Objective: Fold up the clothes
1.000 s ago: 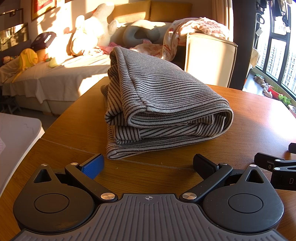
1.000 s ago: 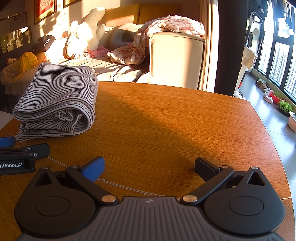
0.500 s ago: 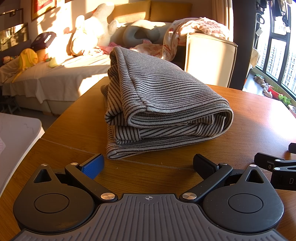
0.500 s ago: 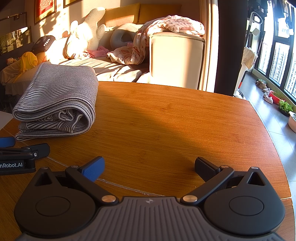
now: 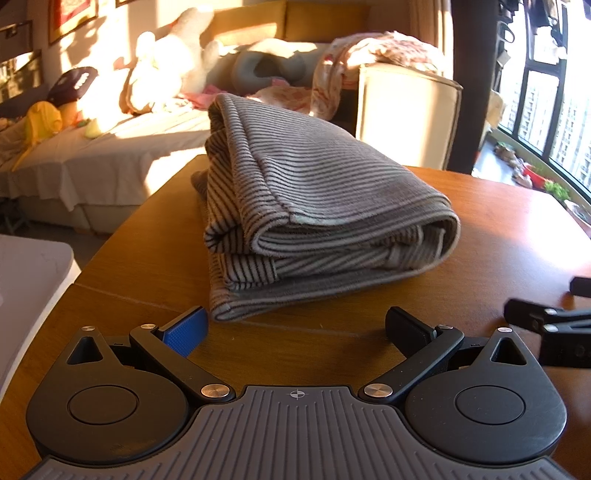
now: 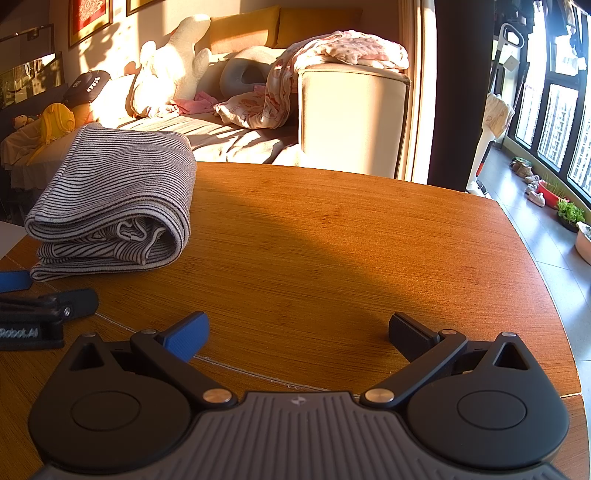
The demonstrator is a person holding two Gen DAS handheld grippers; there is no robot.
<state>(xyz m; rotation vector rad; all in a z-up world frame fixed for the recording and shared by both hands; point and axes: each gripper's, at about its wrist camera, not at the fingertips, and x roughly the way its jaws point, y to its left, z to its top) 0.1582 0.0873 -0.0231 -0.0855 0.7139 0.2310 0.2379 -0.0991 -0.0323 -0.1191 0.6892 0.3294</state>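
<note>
Wooden table (image 6: pixel 351 240), rounded edge, warm low sunlight across its top. Beyond it: sofa (image 6: pixel 354 118) with mustard back cushions (image 6: pixel 280 26), white plush toy (image 6: pixel 173 62), grey neck pillow (image 6: pixel 243 74), pink patterned blanket (image 6: pixel 343 48) over the armrest. Framed pictures (image 6: pixel 90 18) on the wall. Dark-framed windows (image 6: pixel 554 122) at right; potted plants (image 6: pixel 569 214) on the tiled floor.

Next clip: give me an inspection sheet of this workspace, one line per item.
Surface: round wooden table, bare right of the garment.
Job's things: grey striped knit garment, folded into a thick bundle, lying on the table.
Clutter: nothing seen.
Grippers: left gripper open, empty, just short of the garment; right gripper open, empty, over bare wood.
Cables: nothing seen.
Surroundings: beige sofa holding white plush toy and pink patterned blanket; windows at right.
</note>
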